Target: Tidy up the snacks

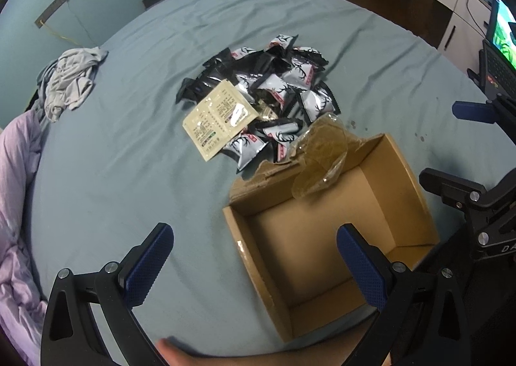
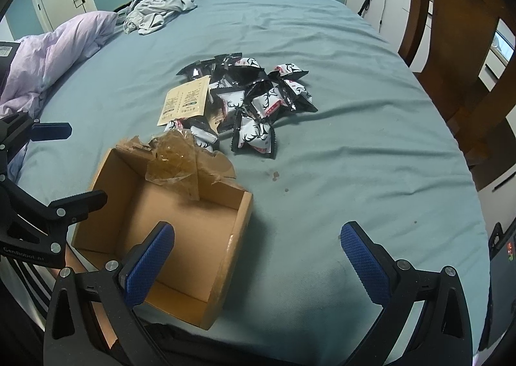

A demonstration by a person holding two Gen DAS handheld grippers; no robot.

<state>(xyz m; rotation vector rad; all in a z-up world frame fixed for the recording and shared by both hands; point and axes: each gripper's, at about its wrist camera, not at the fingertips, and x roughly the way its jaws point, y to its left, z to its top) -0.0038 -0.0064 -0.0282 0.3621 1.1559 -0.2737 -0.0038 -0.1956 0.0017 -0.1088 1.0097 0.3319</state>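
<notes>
Both grippers hang spread and empty over the bed (image 2: 354,146): the left gripper (image 1: 254,266) and right gripper (image 2: 258,266) flank the open cardboard box (image 2: 225,256). The snack packets (image 2: 254,98) lie heaped just beyond it.

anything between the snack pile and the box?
Partly. A crumpled clear film hangs over the box's torn far wall, on the side facing the snacks, and dips into the box. The rest of the box is open and empty. Both claws, left and right, are open with nothing in front.
</notes>
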